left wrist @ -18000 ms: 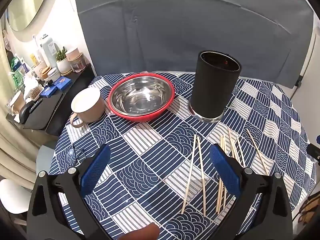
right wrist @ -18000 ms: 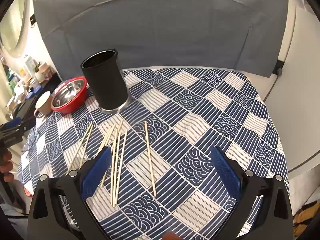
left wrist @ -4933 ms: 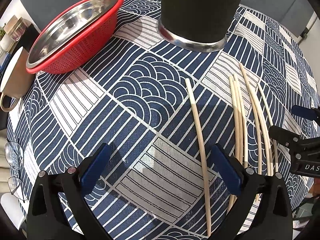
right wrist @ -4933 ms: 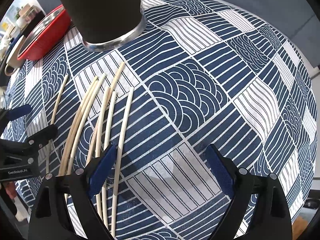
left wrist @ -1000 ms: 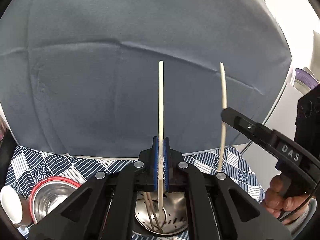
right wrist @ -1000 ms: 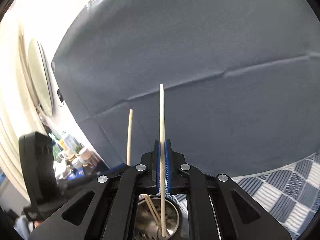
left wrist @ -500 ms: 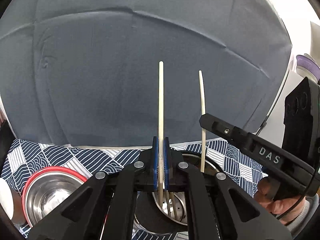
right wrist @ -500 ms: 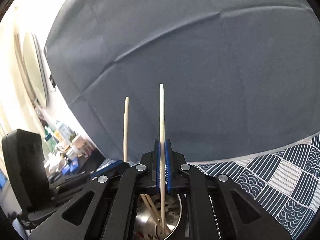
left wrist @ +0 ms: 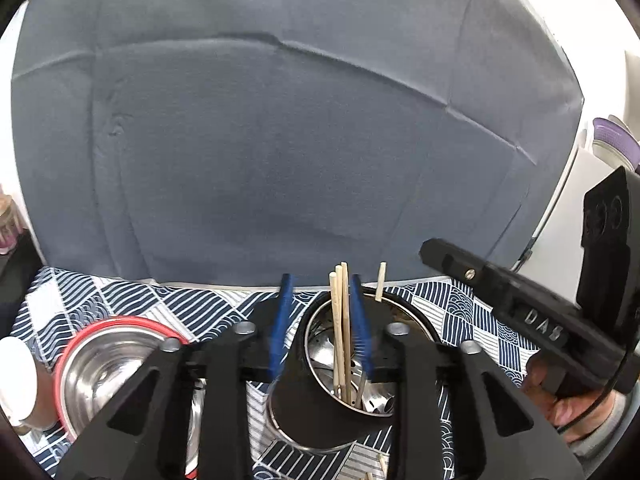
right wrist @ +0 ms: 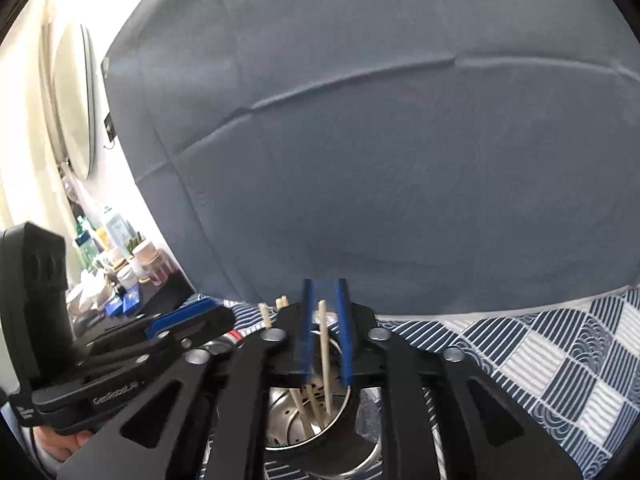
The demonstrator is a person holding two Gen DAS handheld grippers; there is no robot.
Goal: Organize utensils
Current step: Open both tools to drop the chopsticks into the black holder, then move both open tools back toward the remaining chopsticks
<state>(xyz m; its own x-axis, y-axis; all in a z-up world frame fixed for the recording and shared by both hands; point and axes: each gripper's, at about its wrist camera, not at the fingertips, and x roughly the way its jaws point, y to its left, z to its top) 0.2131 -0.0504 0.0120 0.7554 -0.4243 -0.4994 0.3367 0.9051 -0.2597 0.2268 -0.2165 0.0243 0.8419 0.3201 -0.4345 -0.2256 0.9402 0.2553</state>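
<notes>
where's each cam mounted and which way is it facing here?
Left wrist: on the left gripper, looking along its opening jaws over the black cylindrical utensil holder toward a grey fabric backdrop; the other gripper and a hand show at right.
Right wrist: on the right gripper, jaws opening, same holder below; the left gripper crosses at left.
Shared: holder, pale wooden chopsticks, backdrop, blue-and-white patterned tablecloth.

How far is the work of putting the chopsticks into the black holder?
Several wooden chopsticks already stand in the black cylindrical holder. Both the left gripper and right gripper are opening above it, pads off the sticks. A chopstick end still lies on the patterned tablecloth.
</notes>
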